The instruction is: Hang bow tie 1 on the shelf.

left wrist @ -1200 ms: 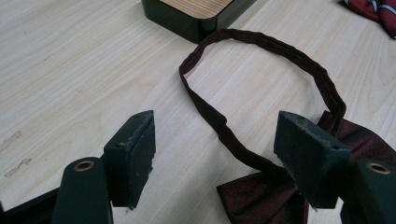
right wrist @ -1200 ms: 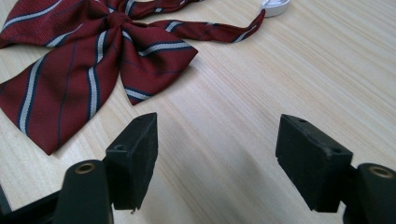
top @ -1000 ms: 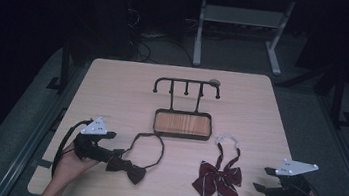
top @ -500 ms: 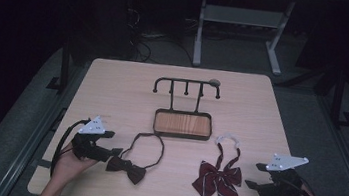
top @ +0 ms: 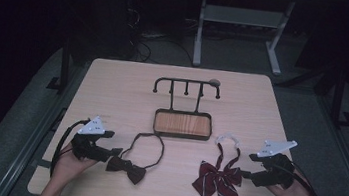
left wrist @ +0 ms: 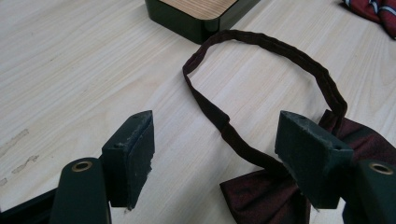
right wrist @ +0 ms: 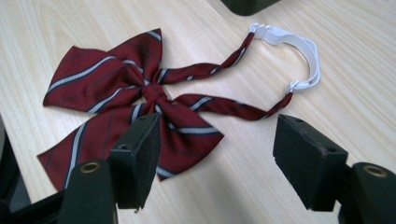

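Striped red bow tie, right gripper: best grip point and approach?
Probably the centre knot of the striped bow tie, where the fabric bunches thickest; the wings lie flat on the table. Bring the right gripper, jaws open, down from above, straddling the knot across its narrow waist. The white elastic strap looks thin and flat.

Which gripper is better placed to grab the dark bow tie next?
Left. The left gripper is open, its jaws straddling the dark bow tie. The right gripper is beside the striped bow.
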Available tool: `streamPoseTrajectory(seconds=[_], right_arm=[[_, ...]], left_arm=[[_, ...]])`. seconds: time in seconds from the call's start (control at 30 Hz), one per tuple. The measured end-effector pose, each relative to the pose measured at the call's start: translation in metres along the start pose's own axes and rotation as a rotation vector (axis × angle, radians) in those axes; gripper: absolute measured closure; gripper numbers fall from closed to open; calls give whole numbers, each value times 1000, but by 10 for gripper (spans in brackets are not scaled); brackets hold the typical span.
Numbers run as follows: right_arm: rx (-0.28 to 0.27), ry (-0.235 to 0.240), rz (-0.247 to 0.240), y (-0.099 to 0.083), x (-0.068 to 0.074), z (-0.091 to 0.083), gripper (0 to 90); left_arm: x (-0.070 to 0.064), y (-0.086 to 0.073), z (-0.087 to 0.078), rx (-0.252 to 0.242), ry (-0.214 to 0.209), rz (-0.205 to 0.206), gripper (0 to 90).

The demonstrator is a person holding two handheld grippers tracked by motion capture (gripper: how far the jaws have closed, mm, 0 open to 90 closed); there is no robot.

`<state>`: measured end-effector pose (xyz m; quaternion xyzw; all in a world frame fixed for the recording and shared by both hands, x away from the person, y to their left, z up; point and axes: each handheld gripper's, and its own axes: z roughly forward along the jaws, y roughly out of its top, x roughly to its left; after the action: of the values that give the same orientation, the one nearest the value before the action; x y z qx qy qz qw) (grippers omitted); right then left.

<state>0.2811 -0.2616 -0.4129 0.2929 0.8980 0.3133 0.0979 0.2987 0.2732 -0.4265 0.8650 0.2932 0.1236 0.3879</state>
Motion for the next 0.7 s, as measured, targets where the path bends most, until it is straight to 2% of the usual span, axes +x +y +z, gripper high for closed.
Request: streamPoseTrajectory(seconds=[0.2, 0.23, 0.3, 0.7], right_arm=[[31, 15, -1, 11, -6, 8, 343], [56, 11, -9, 15, -8, 11, 365], [70, 10, -12, 18, -9, 13, 373], [125, 12, -4, 37, -20, 26, 411]], left_arm=[[0, 0, -1, -5, -3, 5, 283], [0, 0, -1, -6, -2, 3, 283], [0, 0, -2, -12, 0, 3, 282], [1, 0, -3, -13, -7, 9, 281]])
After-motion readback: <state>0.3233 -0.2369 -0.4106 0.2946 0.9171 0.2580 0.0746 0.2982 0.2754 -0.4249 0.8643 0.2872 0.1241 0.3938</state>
